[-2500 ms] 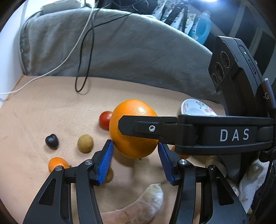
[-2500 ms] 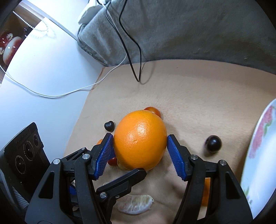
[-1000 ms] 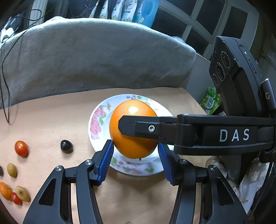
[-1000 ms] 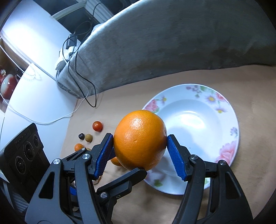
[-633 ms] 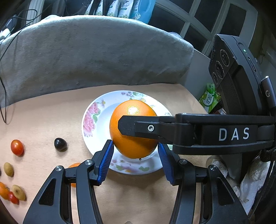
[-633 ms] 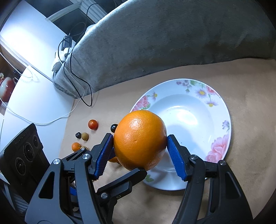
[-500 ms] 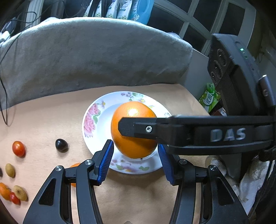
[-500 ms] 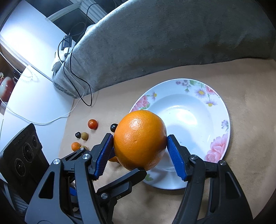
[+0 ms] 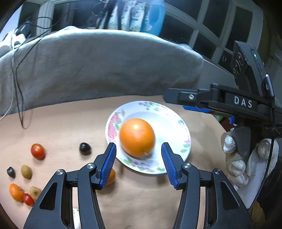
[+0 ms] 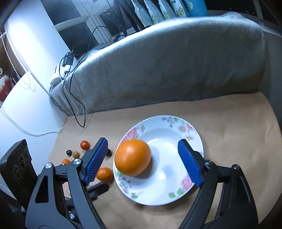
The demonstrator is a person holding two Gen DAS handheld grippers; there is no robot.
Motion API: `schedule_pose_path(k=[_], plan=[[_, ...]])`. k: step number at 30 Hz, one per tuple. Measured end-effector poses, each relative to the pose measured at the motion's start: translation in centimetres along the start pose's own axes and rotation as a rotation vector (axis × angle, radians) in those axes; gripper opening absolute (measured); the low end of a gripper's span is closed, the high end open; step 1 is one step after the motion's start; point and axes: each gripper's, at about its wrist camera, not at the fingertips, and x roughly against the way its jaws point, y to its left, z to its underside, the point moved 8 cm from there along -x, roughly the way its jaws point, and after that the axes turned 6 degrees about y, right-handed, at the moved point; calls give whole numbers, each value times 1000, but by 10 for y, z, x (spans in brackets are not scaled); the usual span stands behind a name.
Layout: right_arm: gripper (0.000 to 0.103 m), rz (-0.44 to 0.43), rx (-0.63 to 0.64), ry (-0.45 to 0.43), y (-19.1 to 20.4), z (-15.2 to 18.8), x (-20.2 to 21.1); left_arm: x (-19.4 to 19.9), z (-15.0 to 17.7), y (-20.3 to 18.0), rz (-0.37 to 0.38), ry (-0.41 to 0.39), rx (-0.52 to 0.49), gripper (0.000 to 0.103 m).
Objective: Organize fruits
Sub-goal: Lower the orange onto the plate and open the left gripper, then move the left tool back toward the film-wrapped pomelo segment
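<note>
A large orange (image 9: 137, 137) lies in the white floral plate (image 9: 173, 123) on the tan cloth, blurred; it also shows in the right wrist view (image 10: 132, 160) at the left side of the plate (image 10: 186, 141). My left gripper (image 9: 138, 163) is open and empty, just short of the plate. My right gripper (image 10: 143, 161) is open and empty above the plate, and its body shows at the right of the left wrist view (image 9: 220, 104). Small fruits lie to the left: a red tomato (image 9: 37, 151), a dark grape (image 9: 85, 148), a small mandarin (image 10: 104, 174).
A grey cushion (image 9: 98, 70) runs along the back of the cloth, with black and white cables (image 10: 77, 109) hanging over its left end. More small fruits (image 9: 19, 186) sit at the far left. Bottles and packets (image 9: 134, 15) stand behind the cushion.
Both grippers opened and pulled back and up. The orange they held between them dropped into the plate.
</note>
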Motion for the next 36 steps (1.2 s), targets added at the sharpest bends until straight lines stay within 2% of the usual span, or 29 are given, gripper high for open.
schedule_pose_path(k=[4,7,11,14,16,19,21,23,26,30,33,36], plan=[[84,19,26,23,4,-4,-3,4,-4,8,13,1,49,52],[84,53,19,15,0,-3,9,15,-6,9,21,-21,45,53],[84,79,12,-41,-3,4,29,33,3,20,-51,-79,25,53],[84,87,-2,-53,-5,15,34,39,18,31,-46,-51,83,55],[84,65,-4,-53,-3,23,36,44,24,36,-100,-51,69,57],[85,90,22,-93,2,30,43,52,30,46,-143,-50,81,60],[92,92,29,-102,5,32,43,58,32,56,-176,-62,102,65],[94,91,48,-95,7,34,42,65,36,67,-214,-76,130,68],[94,144,102,-92,8,34,41,73,45,83,-243,-86,195,74],[98,198,186,-92,13,38,41,77,59,100,-307,-76,233,75],[100,254,231,-114,17,42,42,82,69,108,-354,-70,237,75],[100,267,255,-145,23,47,44,90,78,117,-399,-75,238,75]])
